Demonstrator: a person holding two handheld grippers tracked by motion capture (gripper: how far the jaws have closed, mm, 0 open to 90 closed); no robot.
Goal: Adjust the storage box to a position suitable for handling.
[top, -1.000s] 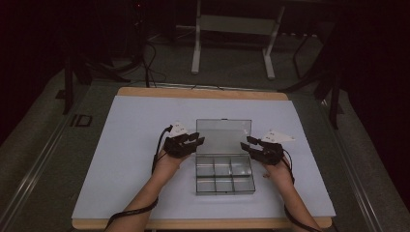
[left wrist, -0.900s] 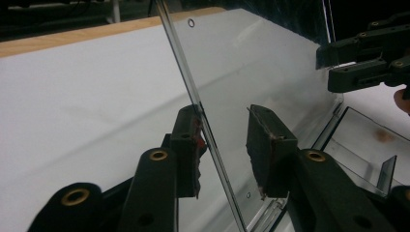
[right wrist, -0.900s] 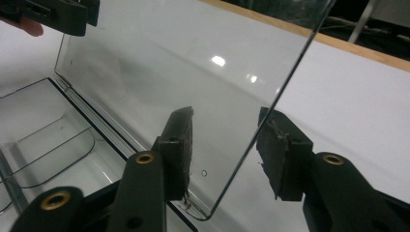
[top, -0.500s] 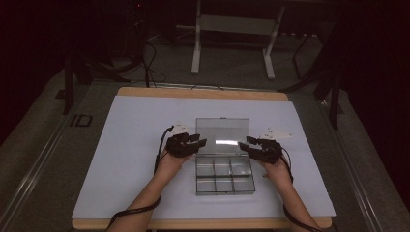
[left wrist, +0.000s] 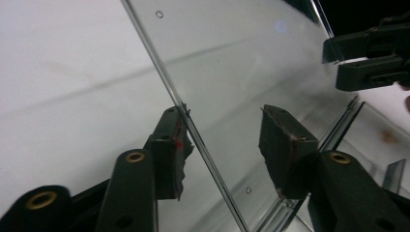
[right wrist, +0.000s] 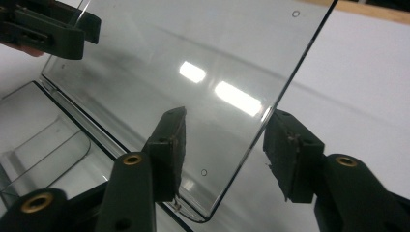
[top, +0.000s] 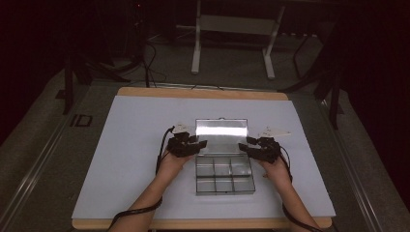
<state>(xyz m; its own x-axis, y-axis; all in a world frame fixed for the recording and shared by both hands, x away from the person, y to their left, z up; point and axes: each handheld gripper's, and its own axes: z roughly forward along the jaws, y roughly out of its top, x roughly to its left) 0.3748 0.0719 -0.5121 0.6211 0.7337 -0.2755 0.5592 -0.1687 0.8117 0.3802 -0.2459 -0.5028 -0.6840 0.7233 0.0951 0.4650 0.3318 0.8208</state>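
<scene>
A clear plastic compartment box (top: 225, 173) lies on the white table sheet (top: 121, 159), and its lid (top: 221, 130) is swung open behind the base. My left gripper (top: 199, 144) straddles the lid's left edge. In the left gripper view the jaws (left wrist: 223, 110) have just been opening, and the lid's edge (left wrist: 193, 128) runs between the pads without being pressed. My right gripper (top: 244, 144) straddles the right edge. Its jaws (right wrist: 227, 113) have also just been opening, with the lid's edge (right wrist: 285, 87) loose between them. I cannot tell whether the lid rests flat on the table.
The box base has several empty compartments (top: 215, 166). The table's wooden rim (top: 203, 92) runs along the far side, with a white metal stand (top: 232, 24) and dark floor beyond. The sheet is bare to the left and right (top: 304, 179) of the box.
Both grippers' jaws have spread wider around the lid's side edges. A bright glare has come onto the lid. The hands have hardly shifted.
</scene>
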